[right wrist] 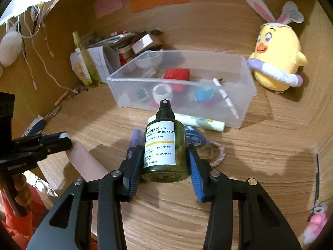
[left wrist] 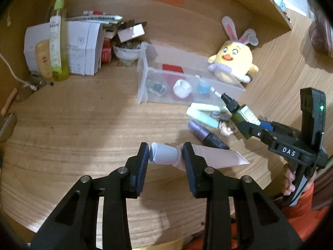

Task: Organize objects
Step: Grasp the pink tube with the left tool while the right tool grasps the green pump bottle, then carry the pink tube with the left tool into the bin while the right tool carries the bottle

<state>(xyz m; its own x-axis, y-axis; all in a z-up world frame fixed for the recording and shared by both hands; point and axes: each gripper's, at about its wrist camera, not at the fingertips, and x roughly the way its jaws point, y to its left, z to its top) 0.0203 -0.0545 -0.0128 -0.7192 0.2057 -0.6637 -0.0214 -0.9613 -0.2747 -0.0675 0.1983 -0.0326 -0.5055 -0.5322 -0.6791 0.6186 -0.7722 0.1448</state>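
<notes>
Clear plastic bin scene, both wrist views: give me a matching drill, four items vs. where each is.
Items:
1. green pump bottle with white label
2. pink squeeze tube with grey cap
3. white roll of tape
4. yellow chick plush with bunny ears

Places:
A. inside the clear plastic bin
B. in the left gripper
C. beside the bin
D. in the right gripper

Pairs: 1-D, 2-B, 3-A, 4-C

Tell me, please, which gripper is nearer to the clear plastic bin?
Right. The right gripper, shut on the green spray bottle, sits just in front of the clear bin. The left gripper, shut on the pink tube, is farther back.
</notes>
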